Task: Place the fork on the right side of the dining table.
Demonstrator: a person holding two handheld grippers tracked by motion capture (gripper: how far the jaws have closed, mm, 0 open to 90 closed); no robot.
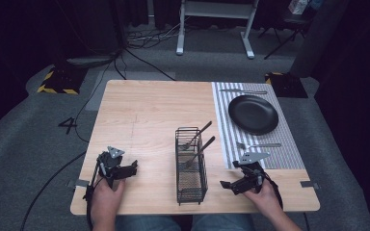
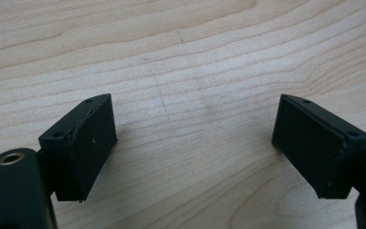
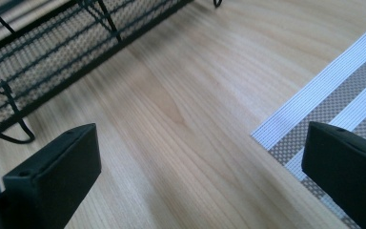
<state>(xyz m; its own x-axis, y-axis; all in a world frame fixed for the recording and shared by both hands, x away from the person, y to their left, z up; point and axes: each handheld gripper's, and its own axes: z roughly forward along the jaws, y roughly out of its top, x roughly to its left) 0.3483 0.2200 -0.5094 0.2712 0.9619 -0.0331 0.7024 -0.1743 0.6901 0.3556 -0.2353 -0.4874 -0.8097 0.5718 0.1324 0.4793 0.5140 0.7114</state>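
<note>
A black wire basket (image 1: 191, 166) stands upright near the table's front middle, with two forks (image 1: 197, 142) leaning in it. A black plate (image 1: 253, 114) lies on a striped placemat (image 1: 279, 154) at the right, with a fork (image 1: 260, 145) in front of it and a utensil (image 1: 243, 91) behind it. My left gripper (image 1: 125, 169) rests open at the front left, bare wood between its jaws (image 2: 195, 138). Right of the basket, my right gripper (image 1: 229, 185) is open over the wood (image 3: 195, 152), beside the basket (image 3: 52, 52) and the placemat's corner (image 3: 343, 95).
The wooden table (image 1: 144, 115) has bare room across its left and middle. Beyond it lie cables (image 1: 144, 38) on a grey floor, a white desk frame (image 1: 217, 24) and a yellow-black marked block (image 1: 58, 79).
</note>
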